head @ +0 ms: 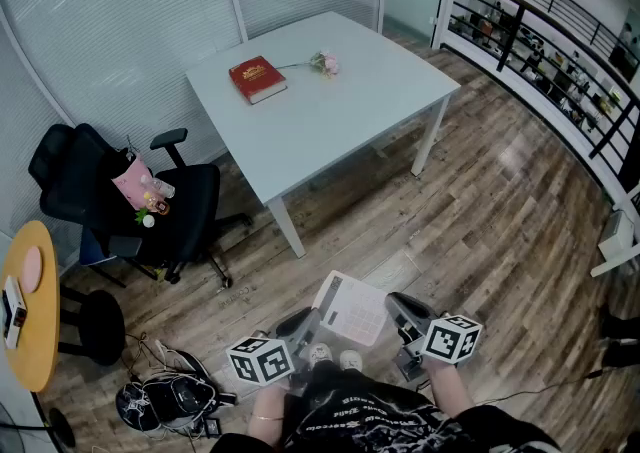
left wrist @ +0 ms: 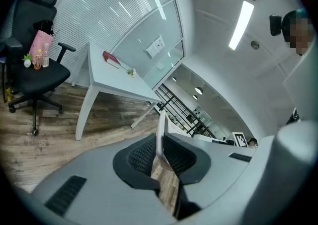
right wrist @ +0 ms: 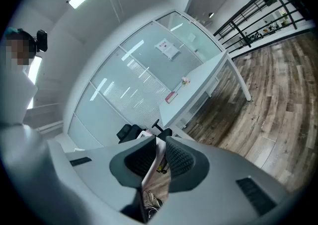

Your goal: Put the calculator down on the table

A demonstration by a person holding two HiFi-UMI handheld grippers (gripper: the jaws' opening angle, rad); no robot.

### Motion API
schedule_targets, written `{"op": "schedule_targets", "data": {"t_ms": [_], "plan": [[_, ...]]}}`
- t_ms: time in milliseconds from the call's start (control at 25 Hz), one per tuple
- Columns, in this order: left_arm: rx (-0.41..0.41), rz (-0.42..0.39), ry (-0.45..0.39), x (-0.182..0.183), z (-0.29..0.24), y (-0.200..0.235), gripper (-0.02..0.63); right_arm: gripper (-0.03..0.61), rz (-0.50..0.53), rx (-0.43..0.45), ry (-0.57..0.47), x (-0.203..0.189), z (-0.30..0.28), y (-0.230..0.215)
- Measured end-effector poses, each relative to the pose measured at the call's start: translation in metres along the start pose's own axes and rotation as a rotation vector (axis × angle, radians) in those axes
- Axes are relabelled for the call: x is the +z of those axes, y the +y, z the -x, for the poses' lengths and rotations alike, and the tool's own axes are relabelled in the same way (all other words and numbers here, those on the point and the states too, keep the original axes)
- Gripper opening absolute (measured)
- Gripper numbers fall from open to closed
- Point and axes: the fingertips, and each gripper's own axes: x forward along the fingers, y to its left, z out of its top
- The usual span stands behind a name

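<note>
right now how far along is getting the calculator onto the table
Done: the calculator is gripped at opposite edges by the left gripper and right gripper. In hand: it is held over the wood floor, away from the table. Left: carrying it over and setting it down there, where a red book and a flower lie.

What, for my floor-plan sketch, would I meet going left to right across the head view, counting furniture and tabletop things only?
Round yellow table → black office chair → red book → pink flowers → black railing.
</note>
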Motion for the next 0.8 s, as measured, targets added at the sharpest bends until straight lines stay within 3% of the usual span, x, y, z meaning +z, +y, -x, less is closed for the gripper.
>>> {"op": "schedule_targets", "data": {"t_ms": [800], "plan": [[-0.042,0.001,0.029,0.035,0.009,0.035,0.057,0.074,-0.016,-0.021,-0.062,-0.006,-0.035,0.022]]}}
